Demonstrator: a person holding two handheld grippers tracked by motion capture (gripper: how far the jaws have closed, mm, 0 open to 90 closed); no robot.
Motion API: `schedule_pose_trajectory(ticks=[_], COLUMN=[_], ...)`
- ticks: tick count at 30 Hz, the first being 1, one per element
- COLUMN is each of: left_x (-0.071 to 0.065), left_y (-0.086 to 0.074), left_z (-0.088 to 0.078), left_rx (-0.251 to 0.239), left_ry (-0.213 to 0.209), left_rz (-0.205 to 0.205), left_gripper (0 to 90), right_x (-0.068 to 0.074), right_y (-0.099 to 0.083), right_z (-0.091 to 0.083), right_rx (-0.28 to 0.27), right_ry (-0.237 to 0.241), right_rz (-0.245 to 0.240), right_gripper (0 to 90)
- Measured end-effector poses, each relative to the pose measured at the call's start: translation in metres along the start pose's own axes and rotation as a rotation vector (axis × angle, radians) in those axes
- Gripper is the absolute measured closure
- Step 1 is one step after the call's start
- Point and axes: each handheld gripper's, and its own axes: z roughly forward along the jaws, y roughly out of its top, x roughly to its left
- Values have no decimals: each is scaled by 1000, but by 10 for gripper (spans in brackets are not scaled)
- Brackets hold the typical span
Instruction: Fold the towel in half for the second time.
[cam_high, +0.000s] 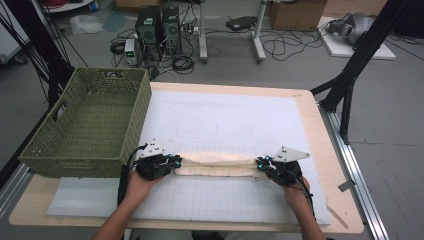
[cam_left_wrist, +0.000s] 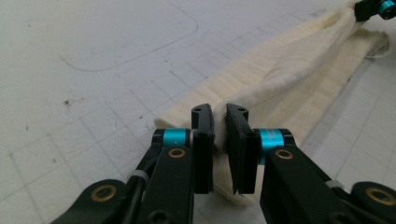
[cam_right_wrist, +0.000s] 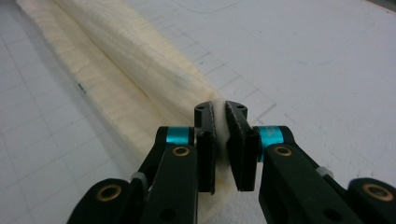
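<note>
Cream towel (cam_high: 217, 165): soft, ribbed cloth, matt. Basket (cam_high: 87, 125): woven green wicker (coarse texture). Mat (cam_high: 225, 125): smooth white gridded sheet. Table (cam_high: 327, 150): pale wood. Left gripper (cam_left_wrist: 219, 123): black matt plastic.

A green woven basket (cam_high: 90, 125) sits at the left edge of a wooden tabletop (cam_high: 327, 150), beside a white gridded mat (cam_high: 225, 125). Computer towers (cam_high: 159, 30) stand on the floor beyond.

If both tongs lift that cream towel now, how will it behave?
The towel is probably floppy: its folded layers bunch softly where the left tongs and right tongs pinch its ends, so the middle would likely sag. It looks light and unlikely to slip.
</note>
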Motion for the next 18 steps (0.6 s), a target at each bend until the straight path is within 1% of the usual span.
schedule_pose_trajectory(ticks=[2, 4, 5, 6, 8, 10, 11, 12, 14, 15, 16, 18], left_x=[0, 2, 4, 5, 8, 10, 10, 10, 9, 9, 9, 9], left_y=[1, 4, 6, 9, 14, 17, 18, 19, 20, 21, 21, 22], left_z=[-2, -7, -11, -15, -23, -30, -31, -30, -26, -22, -19, -12], left_rx=[-10, -36, -61, -87, -138, -183, -196, -196, -171, -158, -152, -138], left_ry=[-1, 2, 6, 15, 18, 17, 17, 20, 24, 22, 21, 28], left_rz=[-12, -47, -55, -61, -84, -96, -99, -93, -77, -69, -64, -59], left_gripper=[755, 655, 609, 587, 549, 538, 539, 539, 541, 547, 556, 574], right_x=[1, 1, 2, 2, 2, 2, 2, 3, 2, 2, 1, -2], right_y=[-2, -3, -3, -3, -3, -2, -2, -2, -2, -3, -2, -1], right_z=[-1, -2, -3, -5, -9, -15, -18, -21, -26, -29, -33, -41], right_rx=[4, 6, 3, 0, -14, -23, -26, -29, -43, -60, -84, -131], right_ry=[3, 3, 5, 6, 7, 0, 2, 6, 11, 21, 22, 11], right_rz=[-4, -5, -3, -4, 2, 1, -5, -7, 1, 16, 35, 82], right_gripper=[826, 822, 817, 809, 776, 768, 762, 743, 695, 661, 609, 571])
